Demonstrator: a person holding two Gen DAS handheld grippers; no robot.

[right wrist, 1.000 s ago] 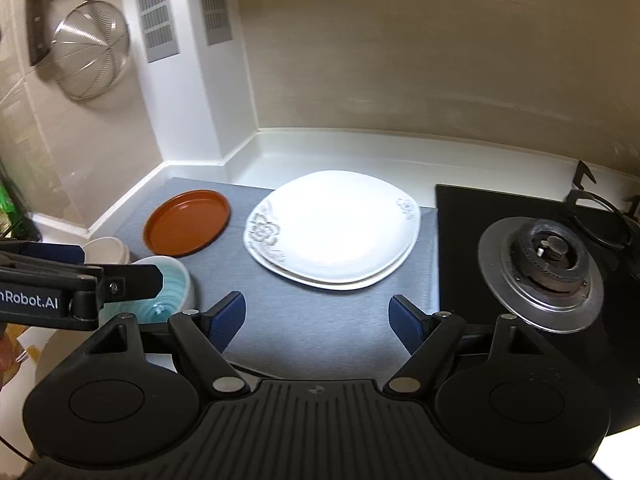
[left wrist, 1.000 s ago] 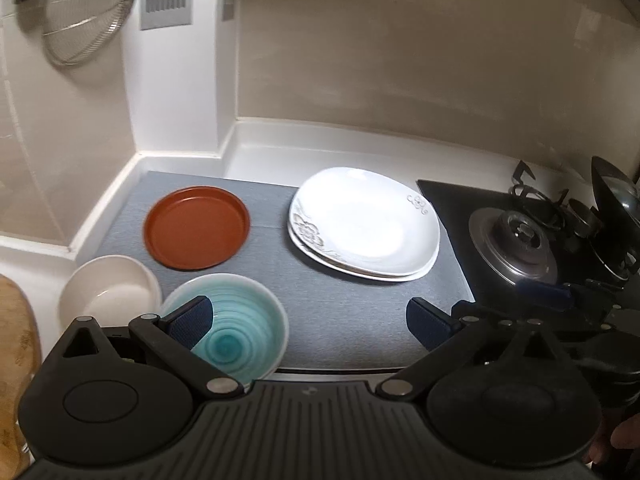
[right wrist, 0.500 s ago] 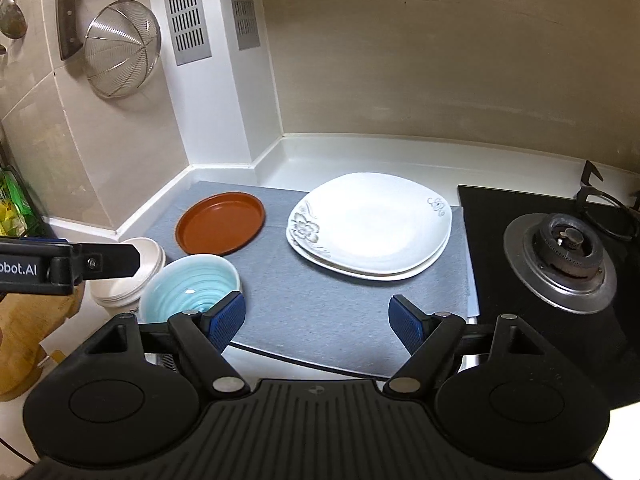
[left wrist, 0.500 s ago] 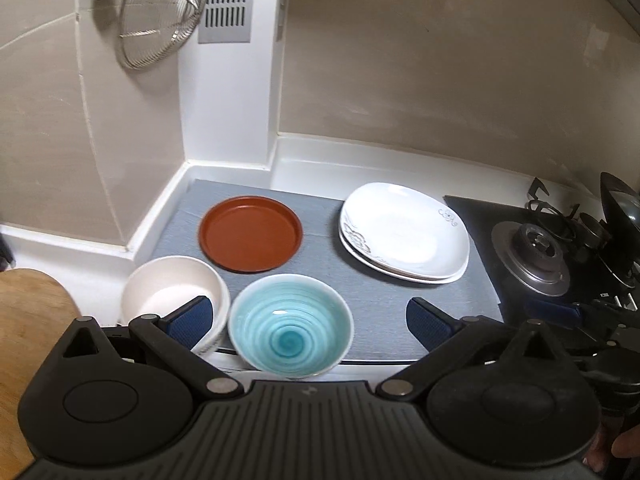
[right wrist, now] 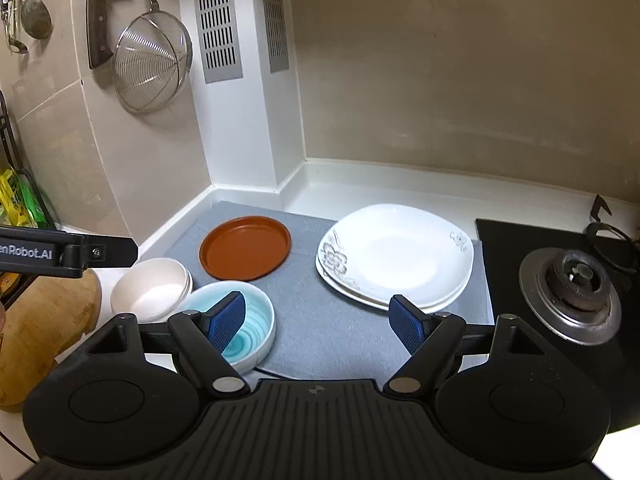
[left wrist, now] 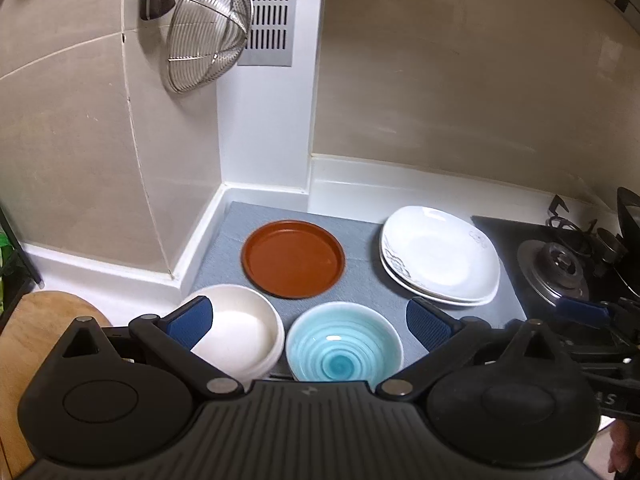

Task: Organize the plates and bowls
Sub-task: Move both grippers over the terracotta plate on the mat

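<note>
Tiled kitchen walls meet in a corner behind the surface (right wrist: 328, 344), where a grey mat (right wrist: 320, 320) carries the dishes beside a gas burner (right wrist: 572, 280). Two white square plates (right wrist: 396, 256) lie stacked at the mat's right side, a terracotta round plate (right wrist: 245, 253) sits toward the back left, a turquoise ribbed bowl (left wrist: 344, 350) stands at the front edge, and nested cream bowls (left wrist: 236, 328) stand just beside it, apparently off the mat. All of it looks like glazed ceramic or hard melamine: stiff, smooth and likely slippery under rubber pads, and the white plates would probably chip if knocked. Judging by shape, the bowls are best taken by pinching one rim wall, inside and out; the flat plates offer only a low raised lip, so a shallow edge grip seems needed. Both tools hover above the front of the surface, tilted downward. The left tongs (left wrist: 308, 322) are spread wide and empty, framing the two bowls. The right tongs (right wrist: 318, 322) are likewise spread and hold nothing, aimed at bare mat between the turquoise bowl and the white plates.
</note>
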